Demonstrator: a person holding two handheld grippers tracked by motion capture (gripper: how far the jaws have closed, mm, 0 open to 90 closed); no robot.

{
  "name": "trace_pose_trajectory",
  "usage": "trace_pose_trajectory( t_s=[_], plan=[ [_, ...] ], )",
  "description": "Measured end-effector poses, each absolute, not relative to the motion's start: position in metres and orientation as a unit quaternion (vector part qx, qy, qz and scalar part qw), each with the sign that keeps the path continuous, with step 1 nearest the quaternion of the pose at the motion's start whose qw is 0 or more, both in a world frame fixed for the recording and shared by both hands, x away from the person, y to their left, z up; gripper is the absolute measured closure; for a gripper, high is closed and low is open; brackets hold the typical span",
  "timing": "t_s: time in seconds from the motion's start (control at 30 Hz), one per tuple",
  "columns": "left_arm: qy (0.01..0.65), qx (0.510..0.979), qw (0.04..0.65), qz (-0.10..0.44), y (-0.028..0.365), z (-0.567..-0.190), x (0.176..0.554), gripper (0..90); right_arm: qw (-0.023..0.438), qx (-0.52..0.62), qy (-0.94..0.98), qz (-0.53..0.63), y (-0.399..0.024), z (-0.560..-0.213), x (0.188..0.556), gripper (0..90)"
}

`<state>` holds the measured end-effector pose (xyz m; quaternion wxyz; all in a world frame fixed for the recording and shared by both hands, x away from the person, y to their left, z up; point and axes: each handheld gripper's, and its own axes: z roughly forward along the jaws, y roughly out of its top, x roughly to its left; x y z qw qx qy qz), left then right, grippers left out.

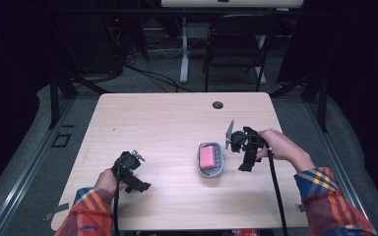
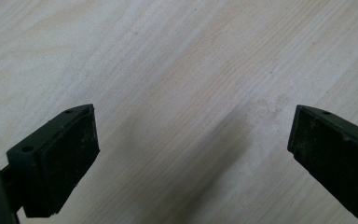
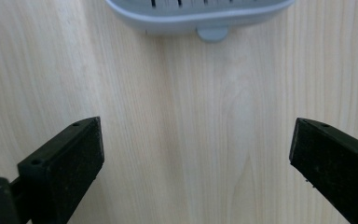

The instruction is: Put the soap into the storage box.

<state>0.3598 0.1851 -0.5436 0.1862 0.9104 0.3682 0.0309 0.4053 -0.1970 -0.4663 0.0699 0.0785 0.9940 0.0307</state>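
Jaws on both grippers stand wide with nothing between them. From above, the right gripper (image 1: 239, 147) sits just to the right of a grey soap dish (image 1: 219, 168), in which a pink bar of soap (image 1: 207, 157) lies flat; the two are close but apart. Its own camera looks down along the jaws at bare wood, with the slotted rim of the dish and a small tab (image 3: 212, 32) ahead of the fingertips (image 3: 74, 158), well clear of the gap. That placing suggests the soap rests in its dish and the hand is free of it. The left gripper (image 1: 137, 160) idles near the table's (image 1: 167, 113) front left, well away from the dish, and faces only pale wood grain between its pads (image 2: 70, 154).
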Motion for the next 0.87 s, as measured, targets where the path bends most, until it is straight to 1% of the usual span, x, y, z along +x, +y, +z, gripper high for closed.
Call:
trace_pose_trajectory(
  t_s=[0.07,0.13,0.27,0.33,0.5,0.63,0.67,0.73,0.87],
  plan=[
    [0.368,0.911,0.185,0.031,0.185,-0.544,0.360,1.7,0.072,0.086,0.993,0.032,-0.203,-0.470,0.402,5.6],
    [0.366,0.912,0.184,0.031,0.185,-0.544,0.360,1.6,0.073,0.092,0.993,0.030,-0.209,-0.473,0.399,6.4],
    [0.365,0.911,0.188,0.028,0.185,-0.544,0.360,1.4,0.074,0.108,0.991,0.036,-0.220,-0.480,0.392,12.3],
    [0.366,0.911,0.190,0.027,0.185,-0.543,0.360,1.2,0.065,0.113,0.990,0.047,-0.225,-0.485,0.387,12.4],
    [0.365,0.911,0.188,0.028,0.185,-0.543,0.360,1.2,0.062,0.115,0.991,0.040,-0.235,-0.497,0.377,13.9],
    [0.361,0.912,0.193,0.032,0.185,-0.542,0.359,1.0,0.049,0.094,0.992,0.075,-0.244,-0.502,0.364,15.2],
    [0.361,0.912,0.192,0.030,0.185,-0.542,0.359,1.0,0.040,0.097,0.991,0.083,-0.246,-0.505,0.361,14.7],
    [0.361,0.912,0.191,0.031,0.185,-0.542,0.359,1.0,0.042,0.106,0.991,0.075,-0.249,-0.509,0.356,14.7],
    [0.357,0.914,0.189,0.030,0.183,-0.542,0.359,1.0,0.029,0.120,0.990,0.062,-0.256,-0.520,0.352,15.5]
  ],
)
